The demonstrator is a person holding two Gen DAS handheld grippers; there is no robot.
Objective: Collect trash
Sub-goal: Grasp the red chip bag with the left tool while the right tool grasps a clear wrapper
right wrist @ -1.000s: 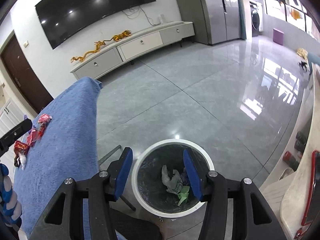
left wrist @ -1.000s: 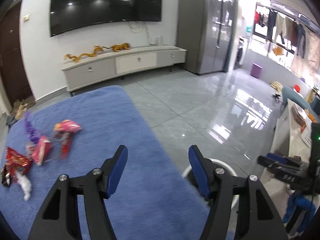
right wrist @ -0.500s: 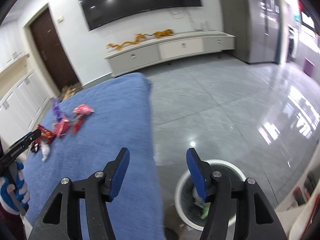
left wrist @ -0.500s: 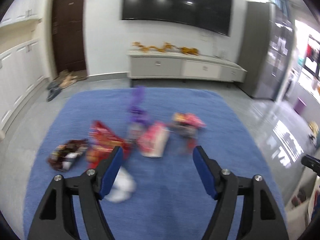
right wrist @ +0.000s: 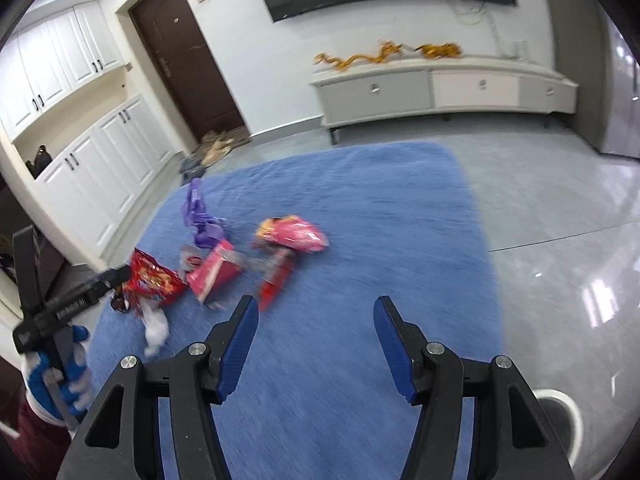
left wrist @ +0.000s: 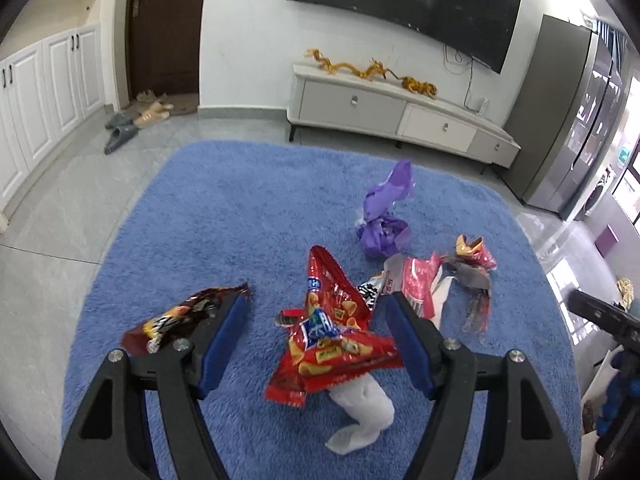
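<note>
Two grippers: both were in view, each with blue pads spread wide and nothing between them touching the pads.
Left gripper (left wrist: 316,330): fingers apart, hovering over the litter pile; a red snack bag (left wrist: 330,336) sat in the gap between the pads, not pinched.
White tissue (left wrist: 362,410): lay just under the red snack bag, at 6 o'clock from it, nearest the camera.
Dark wrapper (left wrist: 182,318): rested at 9 o'clock from the red bag, partly hidden behind the left pad.
Pink packet (left wrist: 418,280): lay at 2 o'clock from the red bag, just behind the right pad, overlapping a white-and-black wrapper.
Crumpled red-and-grey wrapper (left wrist: 474,268): lay at 3 o'clock from the pink packet, close beside it.
Purple bag (left wrist: 384,216): stood farthest, at 12 o'clock from the pile, crumpled and partly upright.
Blue rug (left wrist: 240,220): carried all the litter.
Right gripper (right wrist: 314,334): fingers apart, over bare rug, well apart from the litter, which lay at 10 o'clock from it.
Bin (right wrist: 560,412): white rim showed at 4 o'clock in the right wrist view, on the grey floor beside the rug's edge, mostly hidden by the gripper.
Gloved hand (right wrist: 60,380): blue-and-white, held the left gripper's handle at 8 o'clock in the right wrist view.
Far wall: a TV (left wrist: 404,4) hung above a low cabinet (left wrist: 396,114).
</note>
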